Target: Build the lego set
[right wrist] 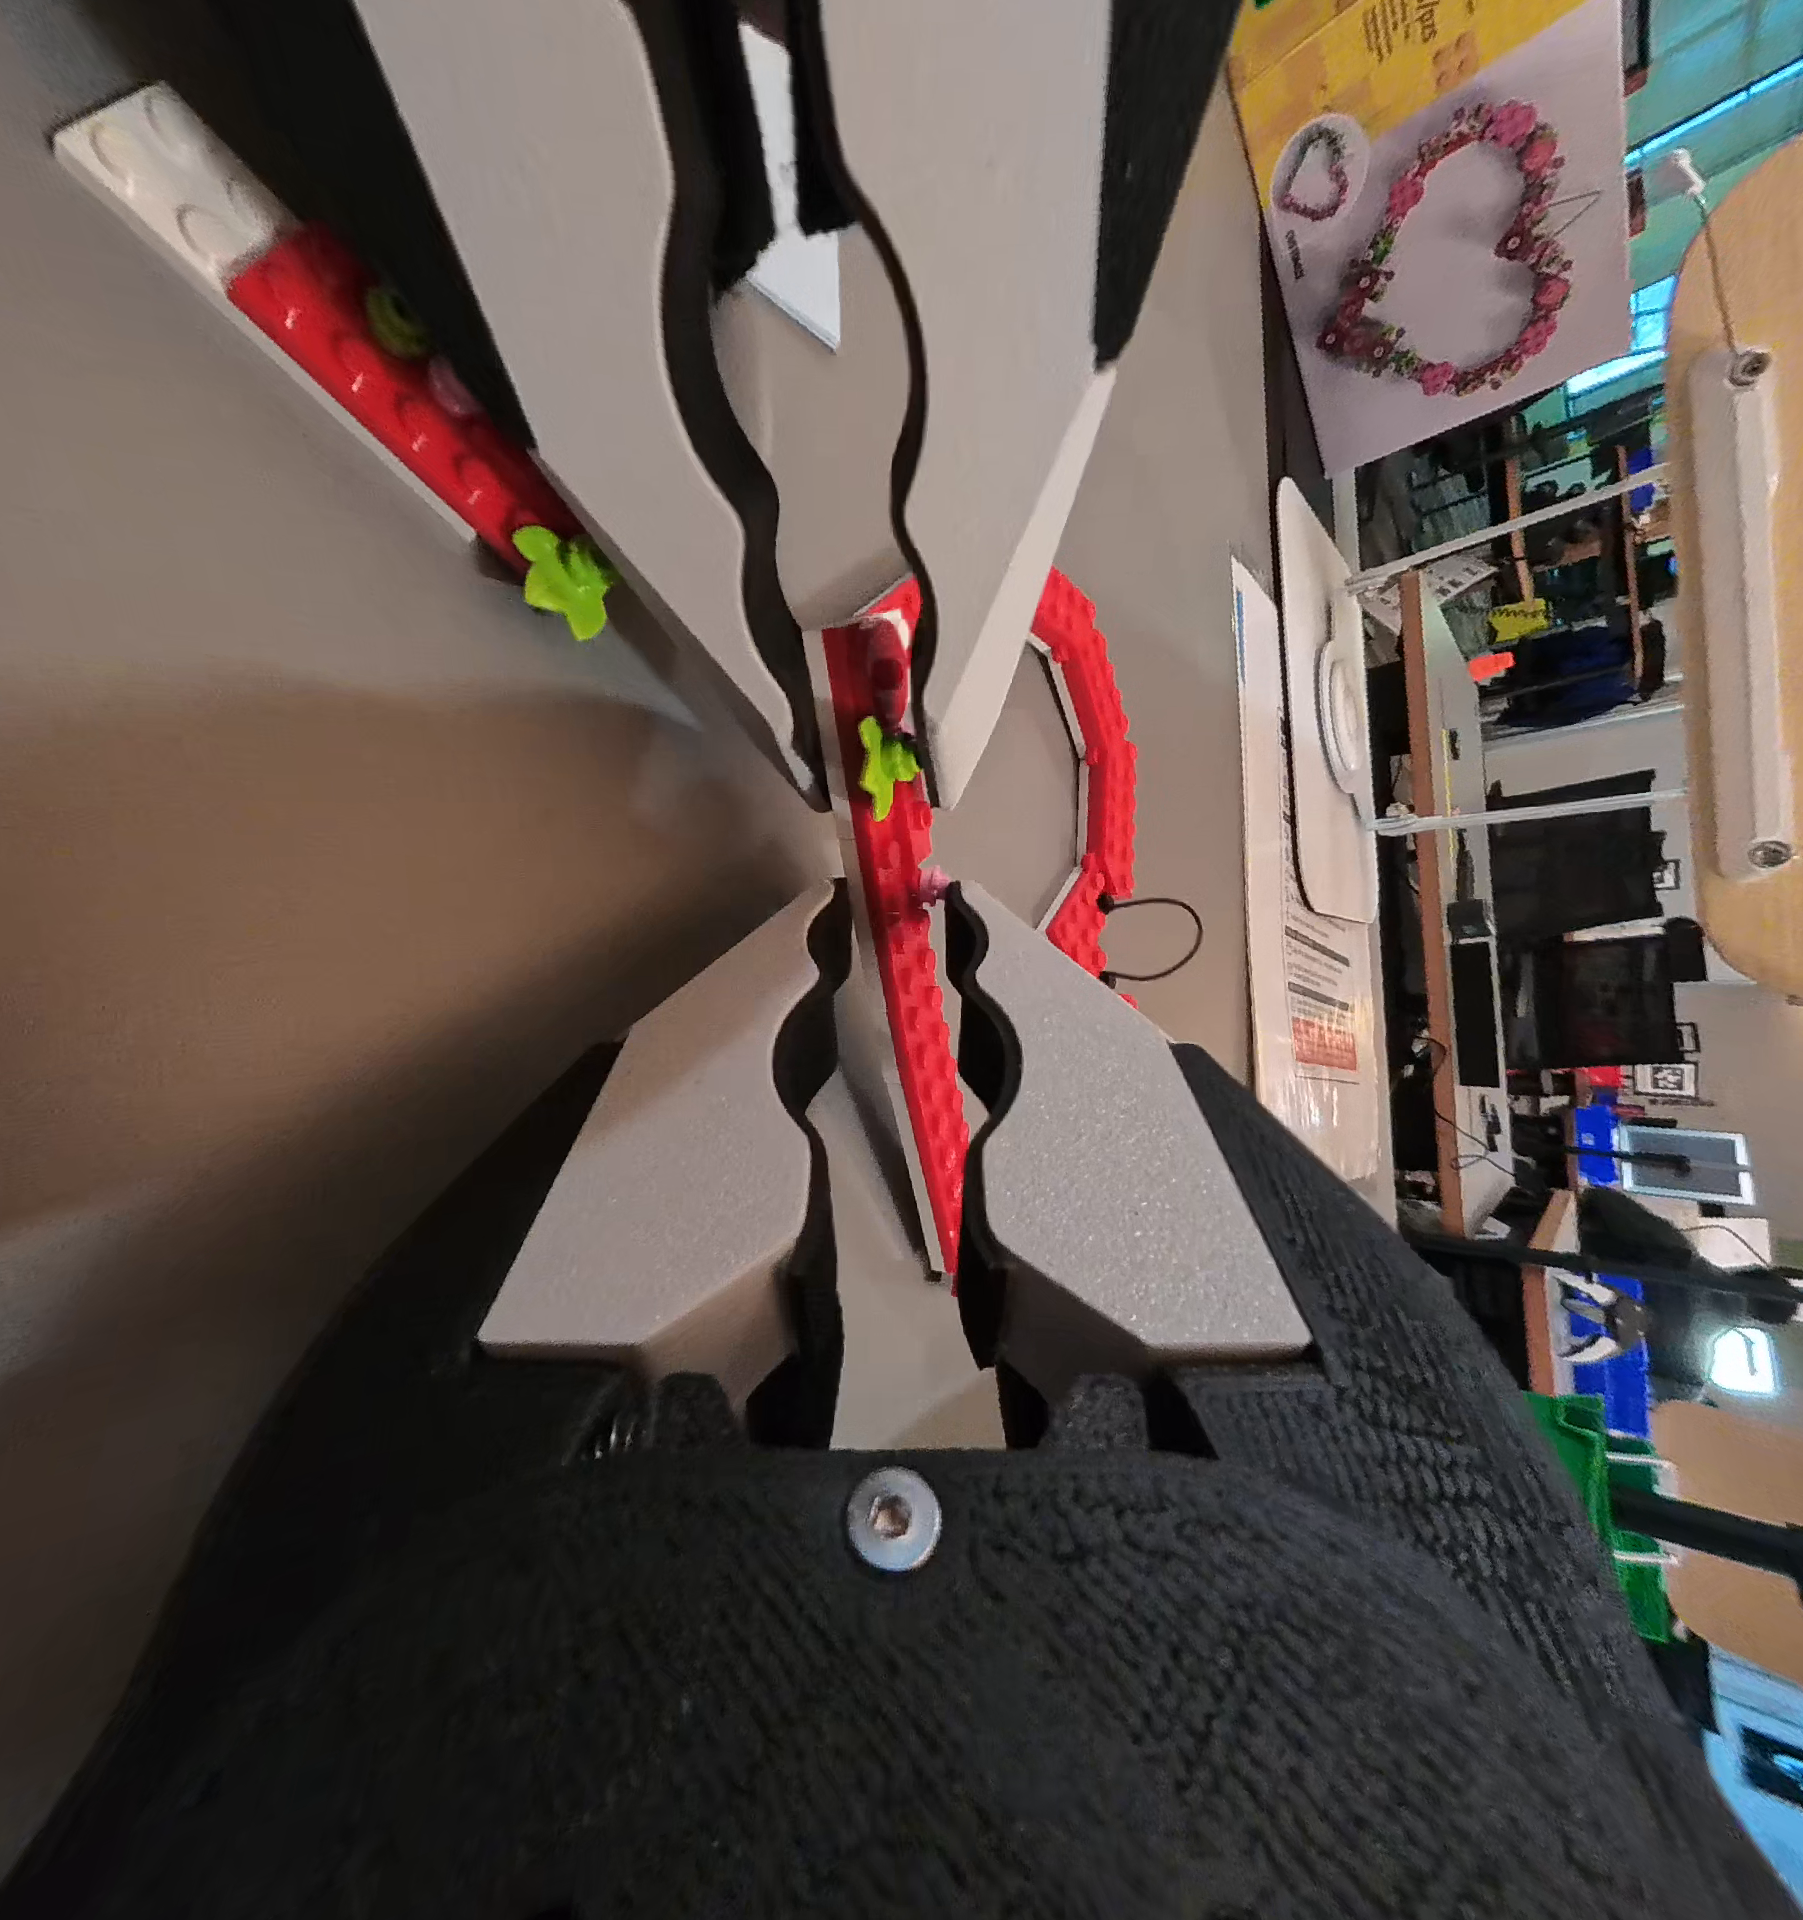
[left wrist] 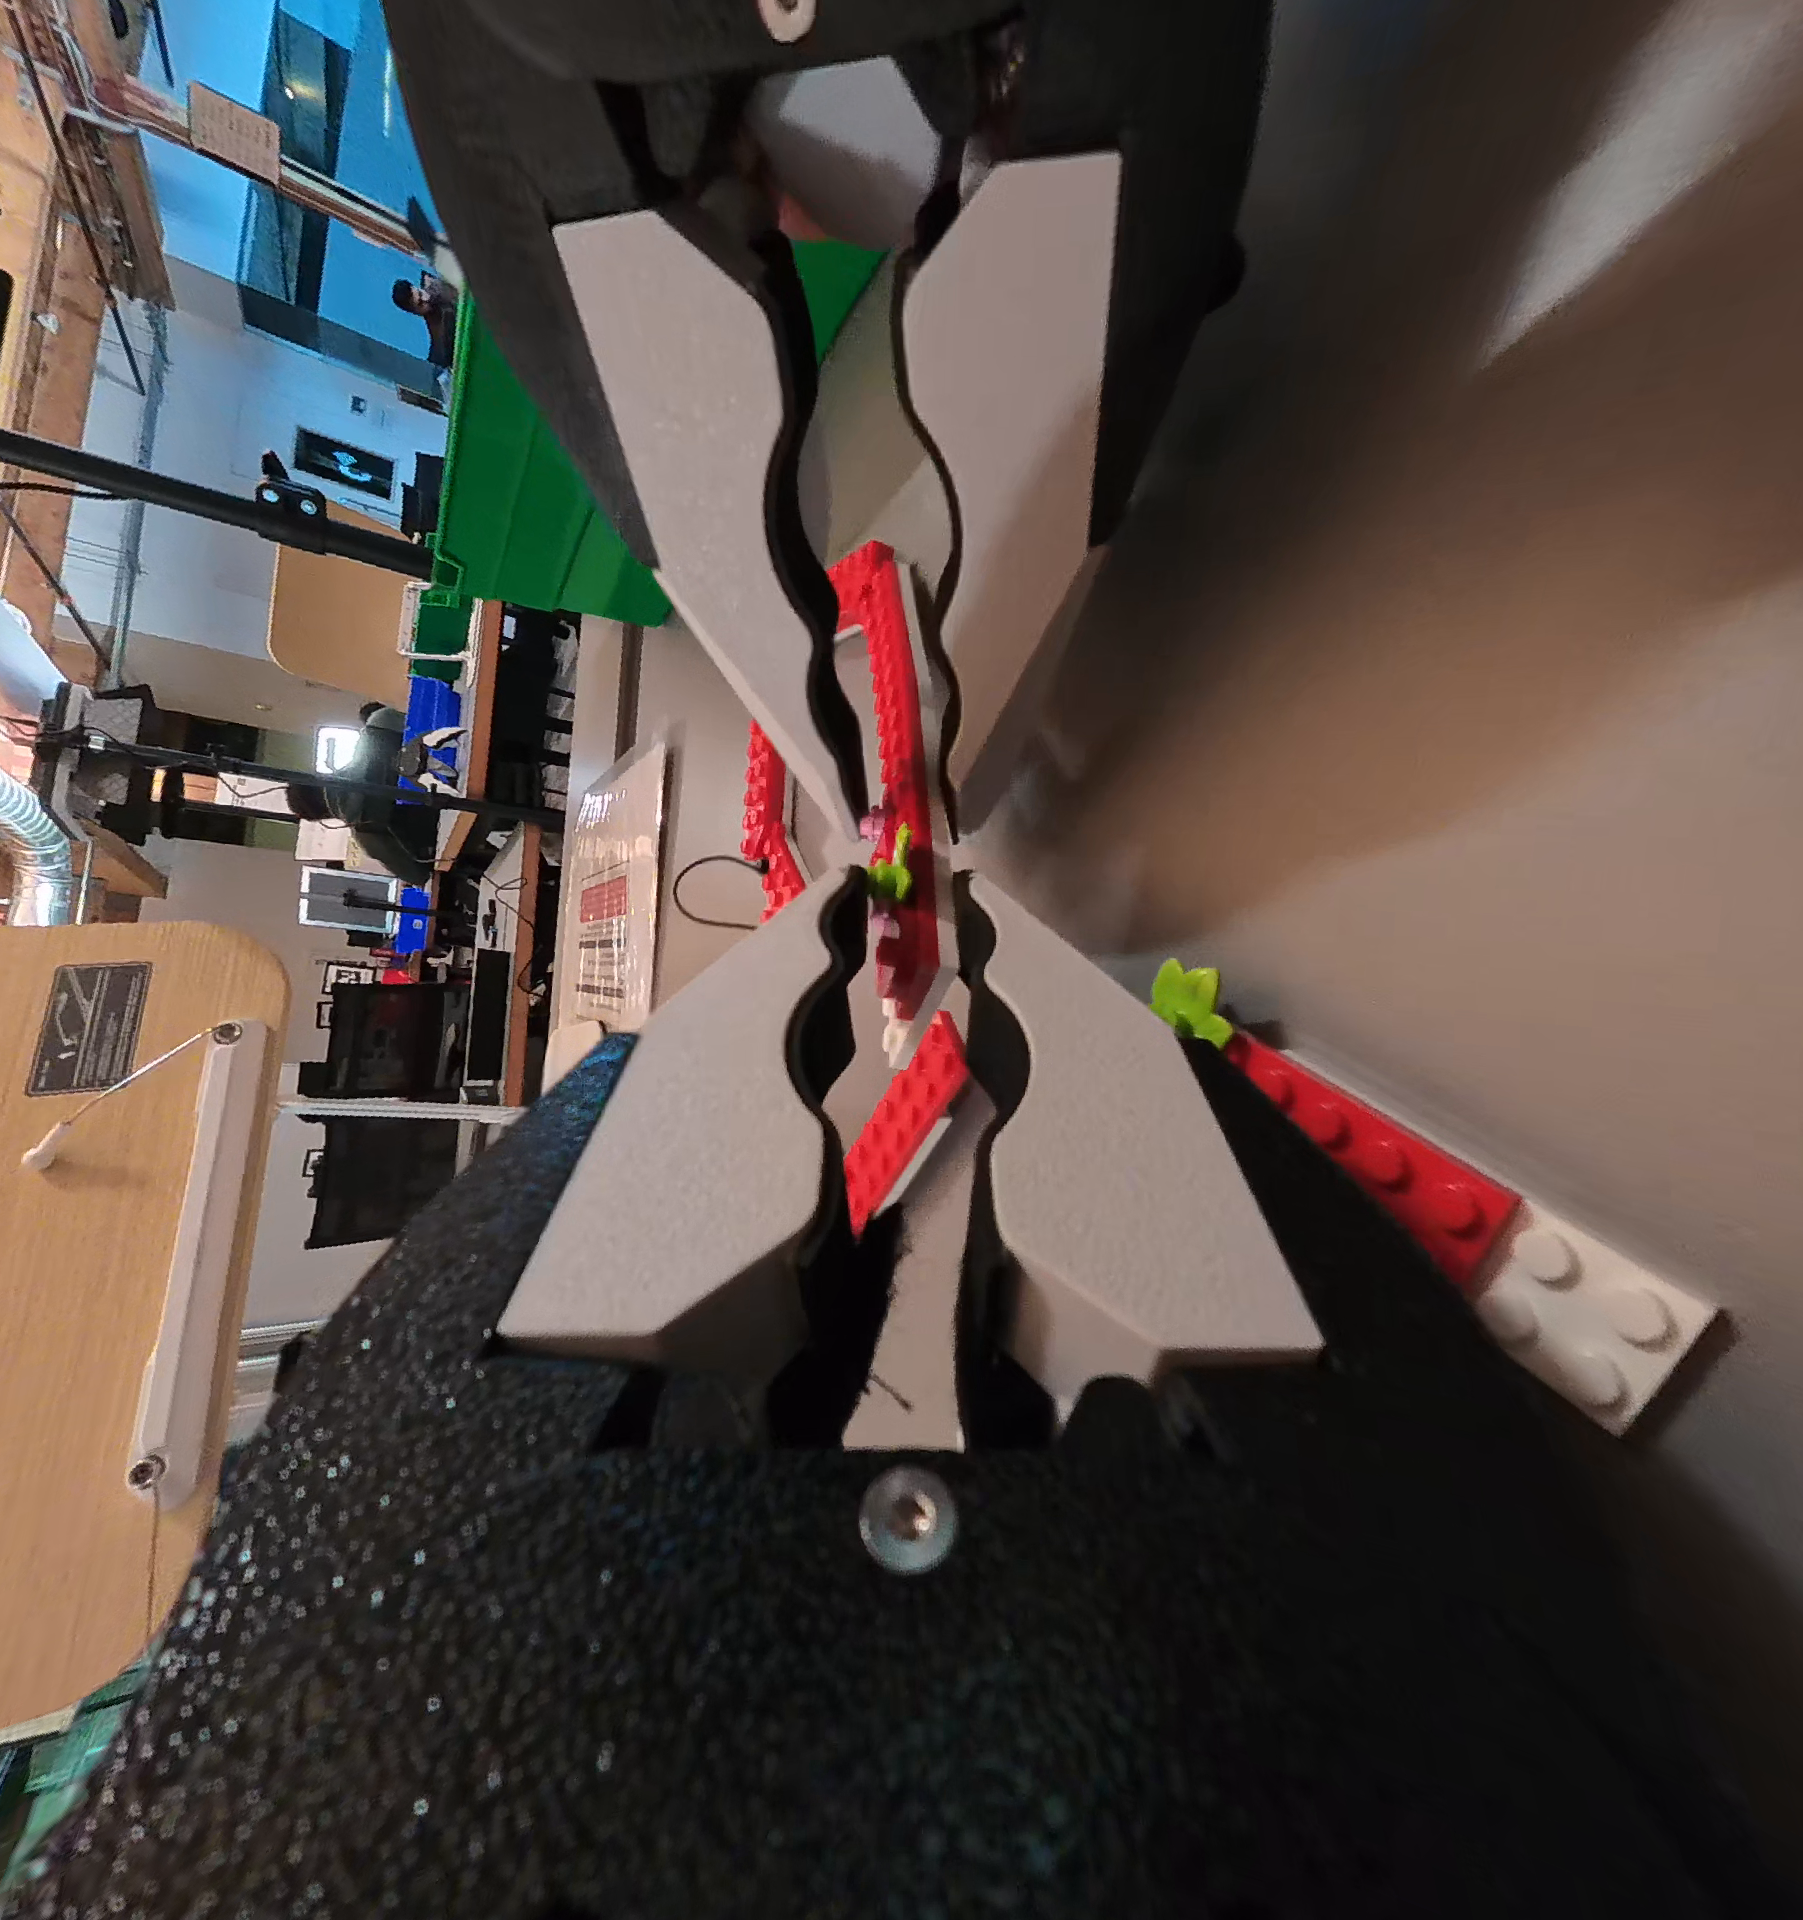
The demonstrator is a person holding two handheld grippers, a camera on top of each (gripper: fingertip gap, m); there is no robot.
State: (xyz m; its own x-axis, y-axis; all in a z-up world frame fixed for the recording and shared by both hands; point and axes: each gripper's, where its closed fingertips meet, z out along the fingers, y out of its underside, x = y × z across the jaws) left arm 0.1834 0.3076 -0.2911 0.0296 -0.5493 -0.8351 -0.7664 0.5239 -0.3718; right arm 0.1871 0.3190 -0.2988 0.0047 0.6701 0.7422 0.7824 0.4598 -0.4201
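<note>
In the left wrist view, the left gripper [left wrist: 902, 862] looks nearly clenched, its grey wavy jaws almost meeting around a small lime-green leaf piece [left wrist: 892, 873] sitting on the red studded heart-shaped frame [left wrist: 902, 707]. Whether the tips actually pinch the leaf or merely flank it, I cannot tell. The frame lies flat on the grey counter [left wrist: 1499, 727]. A separate red plate joined to a white one [left wrist: 1385, 1164] lies just beside the lower jaw, carrying another lime leaf [left wrist: 1188, 997].

In the right wrist view, the right gripper [right wrist: 881, 847] is likewise nearly closed around the frame's straight red edge [right wrist: 907, 977], close to a leaf [right wrist: 886, 769] and a tiny pink stud [right wrist: 933, 883]; a firm hold is not clear. A printed heart-wreath picture sheet [right wrist: 1437, 239] lies beyond.

Risks, as I judge them: squeezing harder could pop the leaf off or flick the pink stud away; lifting with uneven force might flex the thin frame apart at its joints; the near jaw could also nudge the loose red-and-white plate.
</note>
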